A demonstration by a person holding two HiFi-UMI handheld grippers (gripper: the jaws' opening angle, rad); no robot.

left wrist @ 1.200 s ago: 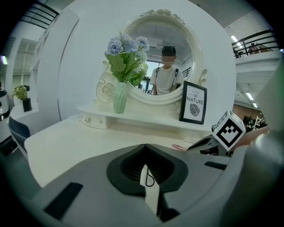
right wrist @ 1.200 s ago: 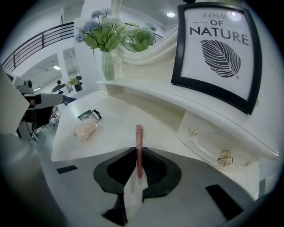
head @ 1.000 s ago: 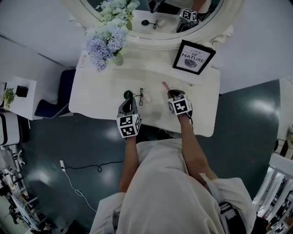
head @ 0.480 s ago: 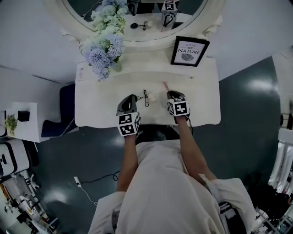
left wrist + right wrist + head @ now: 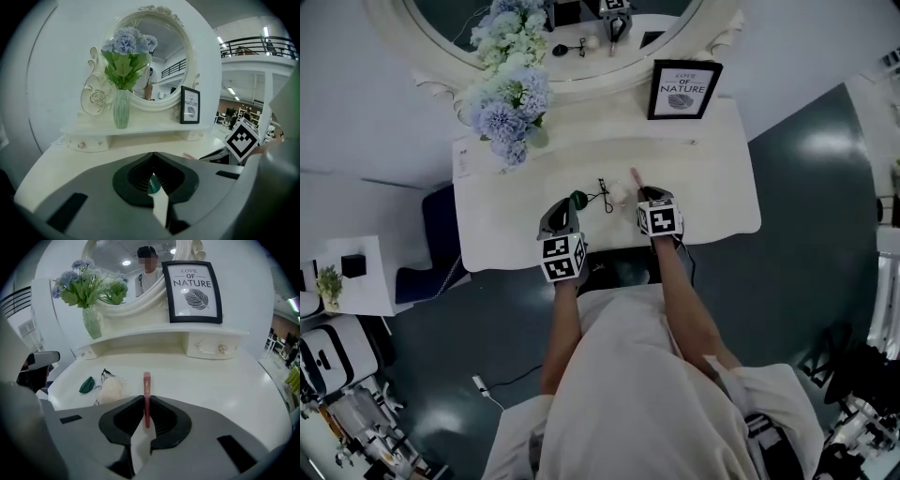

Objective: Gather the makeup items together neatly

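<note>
- Right tongs [image 5: 646, 195], shut on the pink stick [image 5: 635, 178], have moved closer to the eyelash curler [image 5: 602, 193]. A second ago they were well off to its side.
- The stick's tip is now just beside the white puff [image 5: 621, 192] that lies against the curler.
- Left tongs [image 5: 566, 208] have pulled slightly away from the curler.
- Green item [image 5: 578, 199] now shows clear between the left tongs' tip and the curler. A second ago it was right at the tip, and half a second ago the tongs hid it.
- Head camera has swung, so less of the mirror [image 5: 581, 28] is in shot.
</note>
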